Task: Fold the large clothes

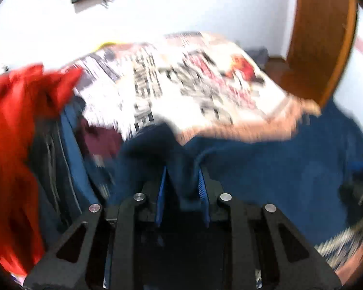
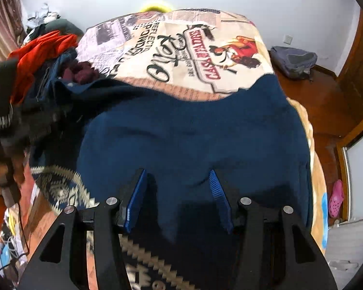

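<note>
A large navy blue sweater (image 2: 193,130) lies spread on the bed, with a cream zigzag patterned band (image 2: 60,183) at its near left edge. In the blurred left wrist view the sweater (image 1: 266,169) fills the lower right. My left gripper (image 1: 182,181) is shut on a fold of the navy fabric, which bunches between its blue pads (image 1: 203,188). My right gripper (image 2: 177,188) is open just above the sweater's near part, with nothing between its blue pads (image 2: 135,198). The left gripper also shows at the left edge of the right wrist view (image 2: 2,111).
A printed bedspread (image 2: 181,48) covers the bed beyond the sweater. A pile of clothes, with a red garment (image 2: 38,55) on it, sits at the bed's left. A grey backpack (image 2: 292,60) lies on the wooden floor at the right, and a pink shoe (image 2: 336,200).
</note>
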### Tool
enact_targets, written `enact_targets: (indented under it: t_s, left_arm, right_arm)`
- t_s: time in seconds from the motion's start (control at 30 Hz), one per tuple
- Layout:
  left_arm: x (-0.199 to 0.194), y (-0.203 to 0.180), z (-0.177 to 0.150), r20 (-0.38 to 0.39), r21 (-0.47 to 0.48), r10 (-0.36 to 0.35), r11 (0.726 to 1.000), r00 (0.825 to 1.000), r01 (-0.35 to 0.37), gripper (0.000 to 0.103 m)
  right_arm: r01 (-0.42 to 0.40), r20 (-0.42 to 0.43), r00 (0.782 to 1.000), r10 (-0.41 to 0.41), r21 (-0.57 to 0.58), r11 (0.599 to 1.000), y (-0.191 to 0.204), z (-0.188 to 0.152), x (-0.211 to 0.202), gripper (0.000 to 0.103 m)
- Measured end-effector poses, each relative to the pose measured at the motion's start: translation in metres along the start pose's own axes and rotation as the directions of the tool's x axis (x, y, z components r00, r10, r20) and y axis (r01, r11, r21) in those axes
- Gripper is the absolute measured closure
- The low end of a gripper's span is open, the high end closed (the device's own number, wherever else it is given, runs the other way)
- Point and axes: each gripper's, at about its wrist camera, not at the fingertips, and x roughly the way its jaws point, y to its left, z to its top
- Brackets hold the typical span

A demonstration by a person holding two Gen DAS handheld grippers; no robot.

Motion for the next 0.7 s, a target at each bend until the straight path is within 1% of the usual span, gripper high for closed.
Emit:
enact_targets:
  t_s: [0.07, 0.1, 0.17, 0.2, 0.23, 0.3, 0.4, 0.47, 0.53, 0.6, 0.63, 0.67, 0.7]
  left_arm:
    - [-0.005, 0.002, 0.014, 0.045, -0.020, 0.026, 0.999, 0.999, -0.025, 0.077]
    - [-0.009, 0.002, 0.016, 0.057, -0.025, 0.024, 0.999, 0.998, -0.022, 0.077]
    - [-0.018, 0.002, 0.014, 0.068, -0.035, -0.016, 0.999, 0.998, 0.018, 0.074]
    - [-0.021, 0.002, 0.010, 0.067, -0.044, -0.045, 0.998, 0.997, 0.048, 0.068]
    - [-0.025, 0.003, 0.006, 0.062, -0.048, -0.063, 0.997, 0.996, 0.066, 0.058]
    - [-0.032, 0.001, -0.008, 0.046, -0.042, -0.096, 0.994, 0.994, 0.097, 0.052]
    - [-0.044, -0.007, -0.032, -0.008, 0.015, -0.138, 0.990, 0.990, 0.138, 0.051]
    - [-0.053, -0.014, -0.051, -0.043, 0.076, -0.156, 0.984, 0.987, 0.159, 0.045]
    - [-0.065, -0.016, -0.071, -0.050, 0.108, -0.136, 0.984, 0.989, 0.141, 0.034]
    - [-0.076, -0.013, -0.092, -0.066, 0.114, -0.119, 0.985, 0.991, 0.126, 0.031]
    - [-0.079, -0.009, -0.101, -0.080, 0.101, -0.116, 0.987, 0.990, 0.124, 0.031]
    - [-0.081, -0.004, -0.109, -0.092, 0.085, -0.118, 0.988, 0.989, 0.126, 0.031]
    - [-0.084, 0.002, -0.118, -0.107, 0.057, -0.121, 0.990, 0.987, 0.128, 0.031]
  right_arm:
    - [0.009, 0.018, 1.000, -0.009, 0.012, 1.000, 0.000, 0.005, -0.002, 0.053]
    - [0.005, 0.027, 1.000, -0.006, 0.021, 1.000, 0.001, 0.007, -0.003, 0.053]
    - [-0.024, 0.048, 0.999, 0.022, 0.035, 0.999, 0.003, 0.009, -0.007, 0.053]
    - [-0.044, 0.052, 0.998, 0.043, 0.036, 0.998, 0.006, 0.008, -0.010, 0.053]
    - [-0.054, 0.053, 0.997, 0.052, 0.032, 0.998, 0.008, 0.007, -0.011, 0.053]
    - [-0.061, 0.054, 0.997, 0.060, 0.020, 0.998, 0.015, 0.004, -0.014, 0.053]
    - [-0.045, 0.036, 0.998, 0.045, -0.011, 0.999, 0.024, -0.005, -0.016, 0.053]
    - [-0.035, 0.019, 0.999, 0.035, -0.030, 0.999, 0.028, -0.013, -0.015, 0.053]
    - [-0.023, -0.012, 1.000, 0.022, -0.050, 0.998, 0.030, -0.024, -0.013, 0.053]
    - [0.013, -0.038, 0.999, -0.016, -0.066, 0.998, 0.029, -0.038, -0.010, 0.053]
    - [0.029, -0.037, 0.999, -0.032, -0.068, 0.997, 0.028, -0.043, -0.011, 0.052]
    - [0.039, -0.031, 0.999, -0.042, -0.069, 0.997, 0.027, -0.049, -0.014, 0.050]
    - [0.045, -0.023, 0.999, -0.047, -0.069, 0.997, 0.026, -0.055, -0.018, 0.044]
